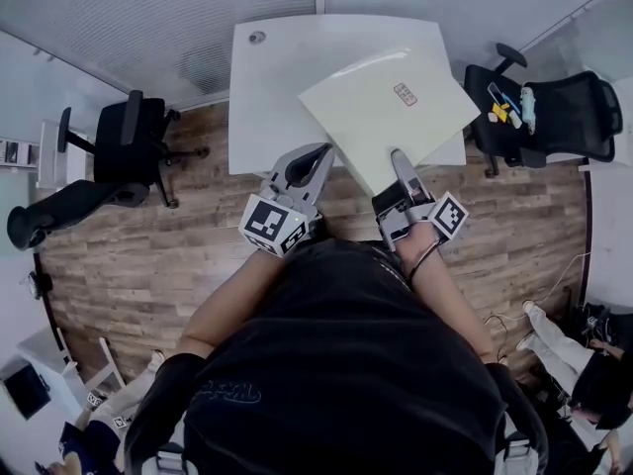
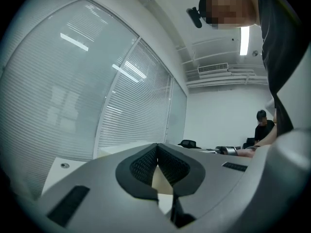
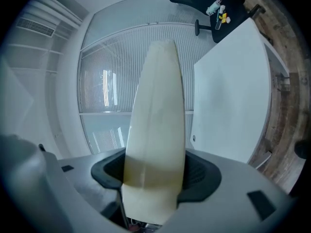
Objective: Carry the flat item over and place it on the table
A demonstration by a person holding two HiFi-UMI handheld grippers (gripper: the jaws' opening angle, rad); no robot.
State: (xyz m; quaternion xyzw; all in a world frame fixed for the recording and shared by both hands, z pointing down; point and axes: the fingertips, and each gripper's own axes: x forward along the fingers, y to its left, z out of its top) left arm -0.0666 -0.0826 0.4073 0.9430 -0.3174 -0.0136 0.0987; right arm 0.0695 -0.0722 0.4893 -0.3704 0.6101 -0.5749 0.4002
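Note:
A flat cream-coloured board with a small label on top hangs over the right part of the white table, and its near corner juts past the table's front edge. My right gripper is shut on the board's near edge. In the right gripper view the board stands edge-on between the dark pads. My left gripper sits just left of the board's near edge. Its pads meet at the tips, and I cannot tell whether it touches the board.
A black office chair stands on the wood floor left of the table. Another chair at the right carries small yellow and blue items. A glass wall with blinds runs behind the table. A person's legs show at the lower right.

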